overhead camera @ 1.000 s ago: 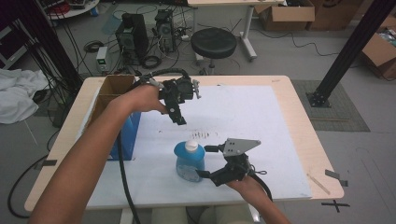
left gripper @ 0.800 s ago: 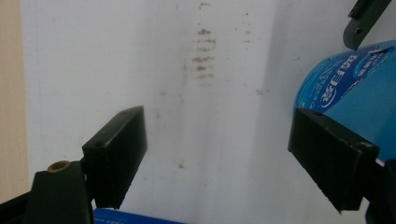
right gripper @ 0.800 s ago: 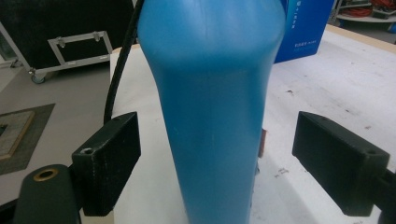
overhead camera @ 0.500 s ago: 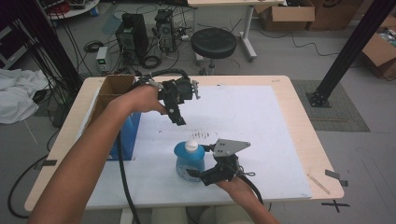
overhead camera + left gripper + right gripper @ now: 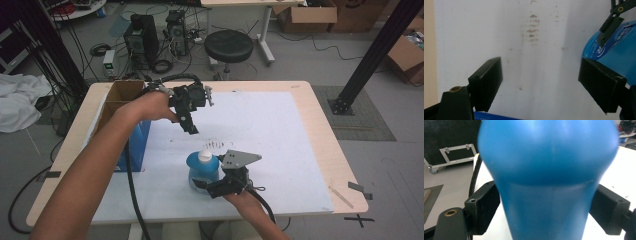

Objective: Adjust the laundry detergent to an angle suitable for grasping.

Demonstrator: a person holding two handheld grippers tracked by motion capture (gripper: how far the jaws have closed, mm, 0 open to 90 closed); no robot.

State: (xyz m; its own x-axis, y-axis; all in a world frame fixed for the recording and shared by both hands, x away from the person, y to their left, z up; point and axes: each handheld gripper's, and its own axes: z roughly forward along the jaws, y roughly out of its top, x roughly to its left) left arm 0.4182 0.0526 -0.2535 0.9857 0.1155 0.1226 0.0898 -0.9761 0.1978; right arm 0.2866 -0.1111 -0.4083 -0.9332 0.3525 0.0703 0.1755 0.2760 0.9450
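A blue bottle (image 5: 202,170) with a white cap stands upright on the white sheet (image 5: 280,130), near the front of the table. My right gripper (image 5: 205,182) reaches it from the front right, and its jaws have just been closing. In the right gripper view the bottle (image 5: 546,170) sits between the jaws, with both pads (image 5: 486,205) against its sides, so my right gripper (image 5: 547,212) grips it low on the body. My left gripper (image 5: 191,127) hangs open above the sheet behind the bottle, pointing down. In its own view my left gripper (image 5: 540,85) holds nothing, and the bottle (image 5: 614,52) shows at the right.
An open cardboard box (image 5: 125,92) with a blue side (image 5: 136,145) stands at the table's left edge. Brown smudges (image 5: 216,145) mark the sheet just behind the bottle. A stool (image 5: 229,46) and computer cases stand on the floor beyond the table.
My right gripper has moved left and forward, from beside the bottle to around its lower body. The left hand has stayed where it was.
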